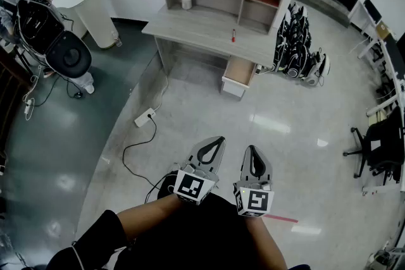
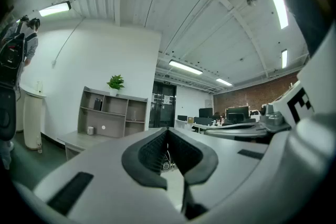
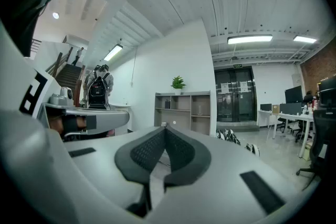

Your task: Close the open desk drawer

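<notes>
Head view only: tan-lined drawer point(image 1: 238, 76) open, 12 o'clock under table point(image 1: 202, 31).
Gripper views: left gripper point(image 2: 168, 132), right gripper point(image 3: 164, 128) closed, empty; ribbed pads point(image 2: 151, 150).

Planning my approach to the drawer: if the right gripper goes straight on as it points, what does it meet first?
Only open floor lies ahead of the right gripper, shut and empty; then probably the desk near its open drawer. Depth is unclear.
</notes>
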